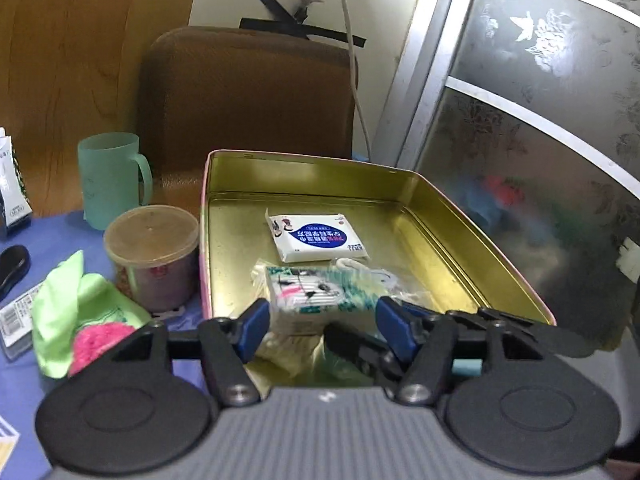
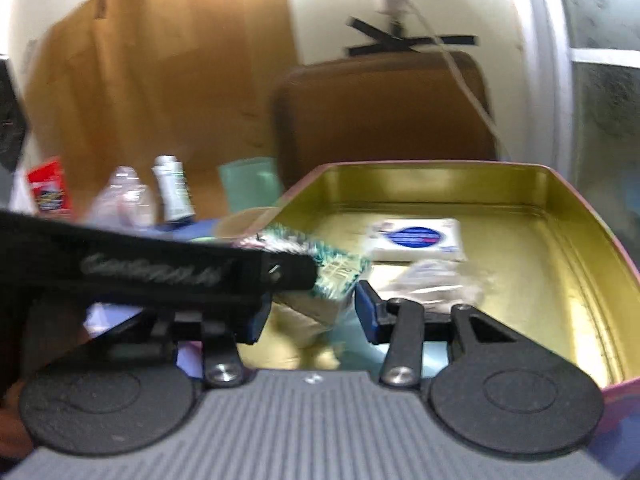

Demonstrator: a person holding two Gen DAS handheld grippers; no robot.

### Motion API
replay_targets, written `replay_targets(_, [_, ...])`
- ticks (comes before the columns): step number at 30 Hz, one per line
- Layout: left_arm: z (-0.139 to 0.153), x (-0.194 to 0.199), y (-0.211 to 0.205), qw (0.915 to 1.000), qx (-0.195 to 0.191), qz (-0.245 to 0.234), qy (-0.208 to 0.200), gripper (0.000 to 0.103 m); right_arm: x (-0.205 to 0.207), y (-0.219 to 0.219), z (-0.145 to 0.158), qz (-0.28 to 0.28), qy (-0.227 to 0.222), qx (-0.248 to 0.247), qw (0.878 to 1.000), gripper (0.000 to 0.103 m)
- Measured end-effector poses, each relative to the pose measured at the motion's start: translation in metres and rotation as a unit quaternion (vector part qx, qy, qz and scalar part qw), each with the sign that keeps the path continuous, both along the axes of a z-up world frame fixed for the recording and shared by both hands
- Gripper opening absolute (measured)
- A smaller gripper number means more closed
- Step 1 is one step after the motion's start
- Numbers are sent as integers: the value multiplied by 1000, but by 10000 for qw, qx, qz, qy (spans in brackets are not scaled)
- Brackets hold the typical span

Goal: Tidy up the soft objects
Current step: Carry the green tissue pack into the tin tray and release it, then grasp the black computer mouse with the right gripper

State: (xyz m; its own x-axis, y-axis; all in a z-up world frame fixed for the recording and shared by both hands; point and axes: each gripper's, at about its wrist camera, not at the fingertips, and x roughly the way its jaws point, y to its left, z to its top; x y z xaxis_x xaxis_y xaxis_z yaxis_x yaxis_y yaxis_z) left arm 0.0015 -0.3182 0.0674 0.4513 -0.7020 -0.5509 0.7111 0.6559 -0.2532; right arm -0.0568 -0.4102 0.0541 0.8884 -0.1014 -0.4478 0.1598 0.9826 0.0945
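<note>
The left claw (image 1: pixel 318 322) brackets the green-patterned packet (image 1: pixel 304 294) in the gold tin (image 1: pixel 460 216), blue pads parted; the right claw (image 2: pixel 308 312) gapes empty alongside; crowded claws could collide or crush it.

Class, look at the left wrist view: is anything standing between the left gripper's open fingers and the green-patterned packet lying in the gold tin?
Nothing visible does. The left gripper is open, and the green-patterned packet lies just ahead of the gap between its blue pads, inside the gold tin. The white tissue pack sits farther back, beyond the packet, not in the way.
</note>
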Motion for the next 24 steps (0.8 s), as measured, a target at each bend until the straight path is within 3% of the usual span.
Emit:
replay_targets(2, [2, -2, -1, 10000, -6, 44, -78, 64, 9, -7, -6, -394, 113, -269, 9988, 52])
replay_targets(6, [9, -9, 18, 9997, -133, 66, -196, 64, 3, -6, -11, -1122, -101, -977, 9888, 58])
replay_targets(10, [12, 0, 71, 9983, -429, 378, -111, 65, -15, -5, -4, -1326, -526, -778, 9867, 58])
replay_targets(12, [8, 10, 109, 9960, -441, 765, -96, 65, -23, 4, 4, -1303, -794, -682, 9859, 58])
replay_targets(14, [-1, 20, 147, 9913, -296, 1273, -161, 65, -26, 19, 16, -996, -998, -537, 9886, 59])
replay_targets(17, [-20, 38, 204, 9792, 13, 2025, -129, 65, -15, 49, 30, -39, -949, -134, 9954, 59])
replay_targets(21, [-43, 54, 269, 9547, 331, 2945, -254, 65, 44, 114, 26, 1356, -265, 380, 9897, 59])
replay_targets(24, [-56, 60, 303, 9385, 306, 3435, -200, 65, 112, 155, 12, 1492, 283, 527, 9870, 59])
